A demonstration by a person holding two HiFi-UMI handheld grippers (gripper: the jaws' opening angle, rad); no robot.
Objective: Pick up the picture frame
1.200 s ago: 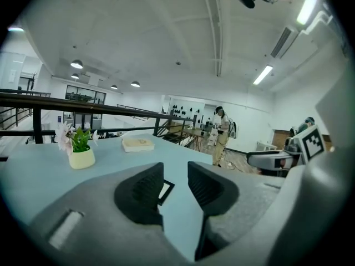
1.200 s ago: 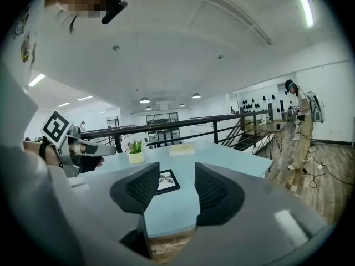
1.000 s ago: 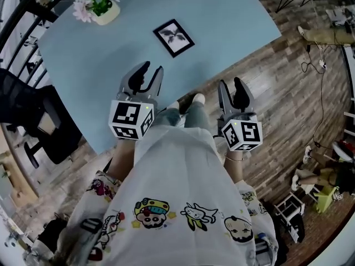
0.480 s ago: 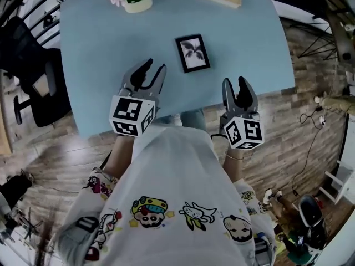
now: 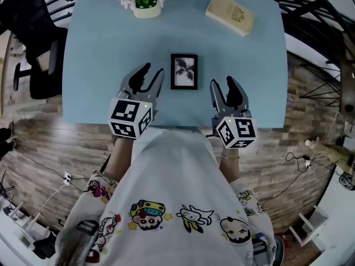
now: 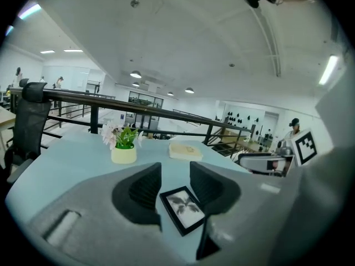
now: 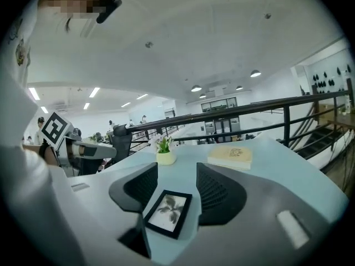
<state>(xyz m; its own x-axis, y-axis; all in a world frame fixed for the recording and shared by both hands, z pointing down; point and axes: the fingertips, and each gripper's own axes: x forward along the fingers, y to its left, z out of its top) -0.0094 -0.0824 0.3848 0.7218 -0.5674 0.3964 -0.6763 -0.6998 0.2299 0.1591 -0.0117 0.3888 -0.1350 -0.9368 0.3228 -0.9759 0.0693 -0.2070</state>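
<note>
A small black picture frame [image 5: 184, 71] with a leaf print lies flat on the light blue table [image 5: 100, 54], near its front middle. The frame also shows in the left gripper view [image 6: 182, 208] and in the right gripper view [image 7: 168, 212], lying beyond the jaws. My left gripper [image 5: 148, 74] hovers just left of the frame, its jaws opening with nothing between them. My right gripper [image 5: 226, 85] hovers just right of the frame and nearer the table's front edge, jaws likewise opening and empty. Neither gripper touches the frame.
A cream pot of pink flowers [image 5: 145, 0] stands at the table's back left. A tan book [image 5: 229, 14] lies at the back right. A black office chair [image 5: 33, 43] sits left of the table. Railings run behind it.
The person has stepped round to face the table squarely. Both grippers have come in over the table's front edge, and the frame now lies between them.
</note>
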